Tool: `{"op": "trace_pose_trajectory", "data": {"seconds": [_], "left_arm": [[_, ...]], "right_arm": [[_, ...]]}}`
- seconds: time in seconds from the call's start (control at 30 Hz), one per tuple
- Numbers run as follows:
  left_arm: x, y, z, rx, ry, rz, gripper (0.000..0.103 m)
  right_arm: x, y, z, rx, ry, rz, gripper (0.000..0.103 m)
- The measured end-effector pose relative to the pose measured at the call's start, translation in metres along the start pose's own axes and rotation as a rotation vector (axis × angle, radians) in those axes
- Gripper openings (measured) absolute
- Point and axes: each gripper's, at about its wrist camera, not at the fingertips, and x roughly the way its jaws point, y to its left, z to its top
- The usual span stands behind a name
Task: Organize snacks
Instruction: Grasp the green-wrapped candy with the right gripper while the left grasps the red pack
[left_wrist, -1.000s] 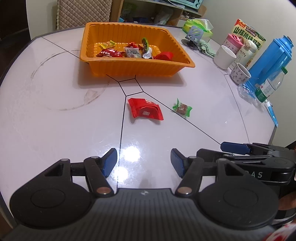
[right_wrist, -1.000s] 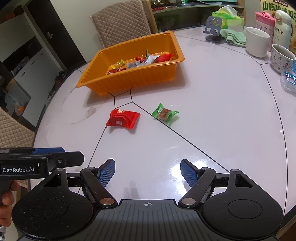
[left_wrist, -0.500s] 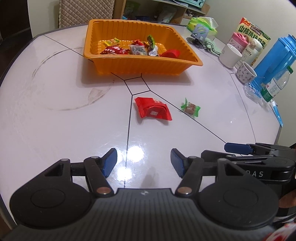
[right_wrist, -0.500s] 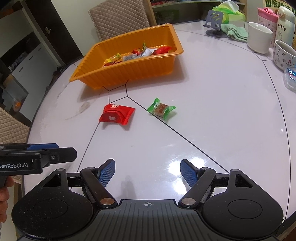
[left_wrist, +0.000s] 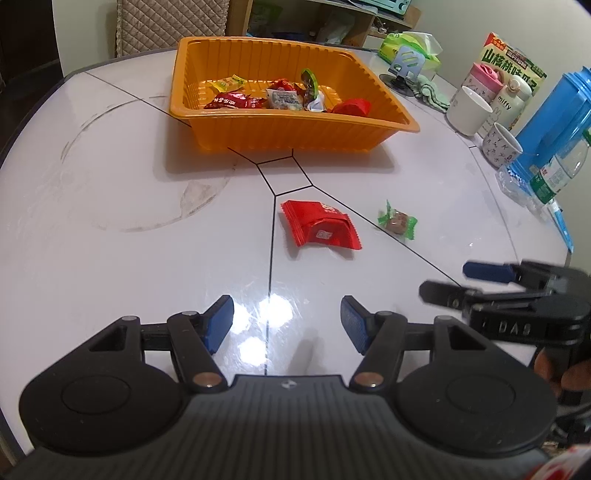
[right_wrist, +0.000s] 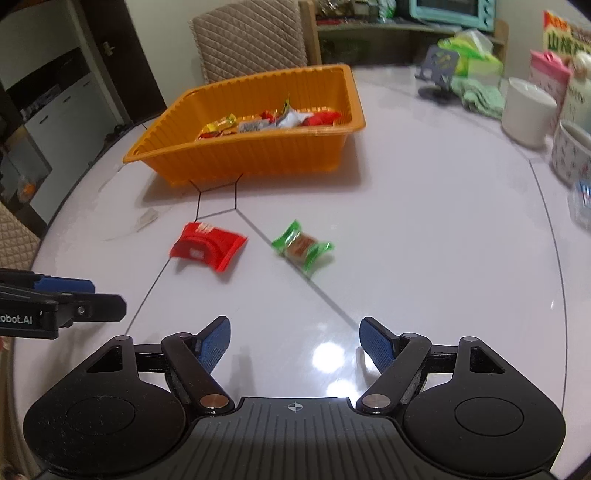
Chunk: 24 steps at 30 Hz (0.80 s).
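A red snack packet (left_wrist: 319, 228) (right_wrist: 207, 246) and a green-wrapped candy (left_wrist: 398, 221) (right_wrist: 302, 246) lie on the white table (left_wrist: 110, 258) in front of an orange tray (left_wrist: 280, 136) (right_wrist: 258, 162) that holds several wrapped snacks. My left gripper (left_wrist: 287, 321) is open and empty, hovering short of the red packet. My right gripper (right_wrist: 295, 343) is open and empty, hovering short of the green candy. Each gripper shows at the edge of the other's view: the right one (left_wrist: 480, 280) and the left one (right_wrist: 85, 295).
At the right edge stand a white mug (left_wrist: 468, 110), a patterned cup (left_wrist: 501, 144), a blue thermos (left_wrist: 554, 122), a water bottle (left_wrist: 554, 177), a snack box (left_wrist: 511, 61) and a tissue pack (left_wrist: 410, 48). A quilted chair (right_wrist: 251, 37) stands behind the tray.
Both grippers have moved forward toward the loose snacks and the tray, which now look larger and nearer. Both stay open. Nothing on the table has moved.
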Motion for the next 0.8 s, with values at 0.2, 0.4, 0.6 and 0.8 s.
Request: {"op": "trace_pose_trajectory", "data": {"seconds": [0.2, 0.4, 0.6, 0.8], "left_arm": [[0.009, 0.006, 0.004, 0.001, -0.001, 0.015, 0.060], [0.016, 0.009, 0.011, 0.014, -0.008, 0.022, 0.060], [0.024, 0.005, 0.018, 0.056, -0.010, 0.023, 0.060], [0.032, 0.000, 0.024, 0.104, -0.002, 0.006, 0.060]], "right_arm": [[0.008, -0.007, 0.014, -0.107, -0.085, 0.038, 0.075], [0.026, -0.008, 0.029, -0.222, -0.105, 0.057, 0.057], [0.047, -0.005, 0.039, -0.337, -0.087, 0.070, 0.046], [0.061, -0.006, 0.042, -0.364, -0.049, 0.094, 0.040]]}}
